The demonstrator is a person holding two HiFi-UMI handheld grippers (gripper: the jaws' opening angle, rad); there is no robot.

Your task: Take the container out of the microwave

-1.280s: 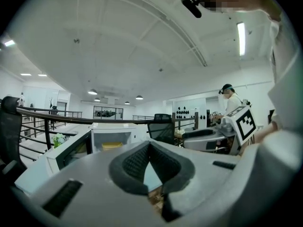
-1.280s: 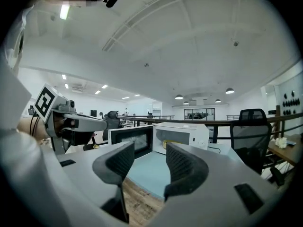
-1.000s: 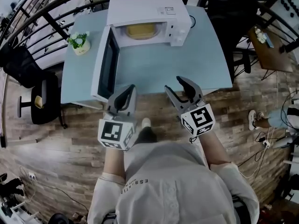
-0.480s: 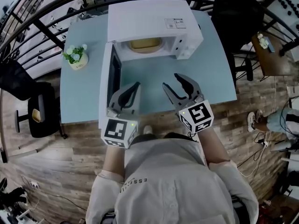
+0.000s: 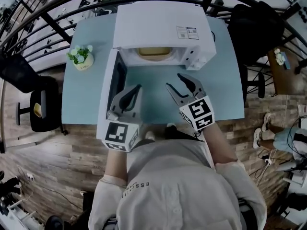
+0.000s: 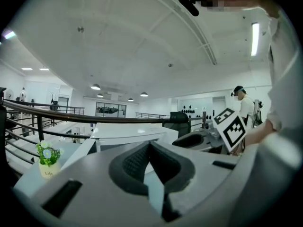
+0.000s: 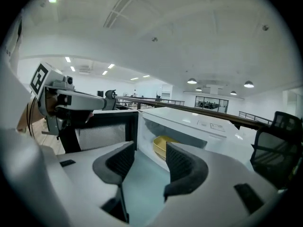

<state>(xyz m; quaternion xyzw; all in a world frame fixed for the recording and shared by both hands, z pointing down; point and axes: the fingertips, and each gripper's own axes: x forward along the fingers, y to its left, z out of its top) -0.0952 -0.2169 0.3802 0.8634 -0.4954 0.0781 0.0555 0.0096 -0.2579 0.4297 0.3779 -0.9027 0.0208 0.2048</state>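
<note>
The white microwave (image 5: pixel 163 25) stands at the back of the pale blue table (image 5: pixel 220 87), its door (image 5: pixel 115 80) swung open to the left. A yellow container (image 5: pixel 154 52) sits inside the cavity, partly hidden by the top. My right gripper (image 5: pixel 173 81) hovers open and empty over the table in front of the opening. In the right gripper view the container (image 7: pixel 163 146) shows between the jaws of that gripper (image 7: pixel 149 161). My left gripper (image 5: pixel 138 87) is shut on nothing beside the door's edge. In the left gripper view the left gripper (image 6: pixel 149 144) points at the microwave (image 6: pixel 128 134).
A small potted plant (image 5: pixel 80 56) stands on the table's left side. Black chairs sit left (image 5: pixel 38 104) and right (image 5: pixel 254 28) of the table. A dark railing (image 5: pixel 62 4) runs behind it. Another person's legs (image 5: pixel 283 128) show at the far right on the wooden floor.
Both grippers have moved forward over the table toward the microwave opening. The view has closed in on the microwave. The jaws stand the same as before.
</note>
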